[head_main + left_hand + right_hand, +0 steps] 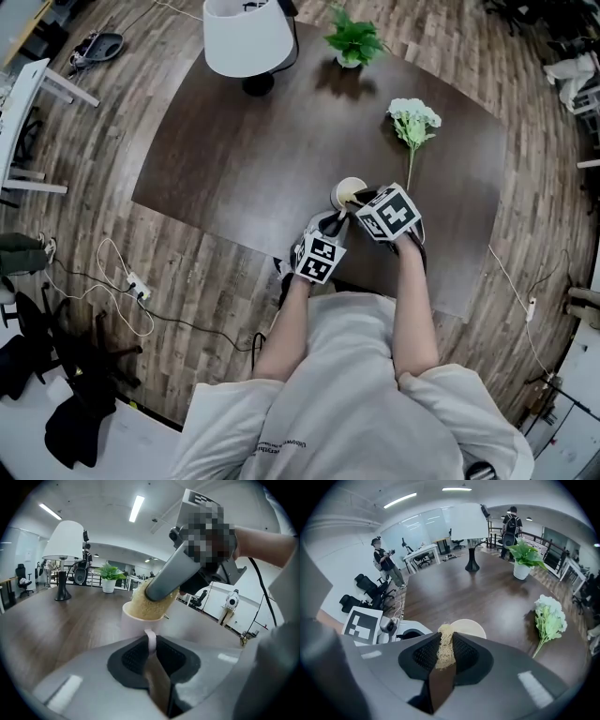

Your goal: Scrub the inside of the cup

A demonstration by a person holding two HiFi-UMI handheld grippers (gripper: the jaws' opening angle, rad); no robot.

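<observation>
Jaws of the left gripper (151, 644) are pinching shut on the handle of the pale cup (137, 619), which is standing just ahead on the dark table (244, 159). The right gripper (444, 644) is clamping a yellow scrubber (444, 651), its far end sitting in the cup's mouth. A lamp (246, 37) and potted plant (352, 39) are standing well beyond; the scrubber is hiding the cup's inside
</observation>
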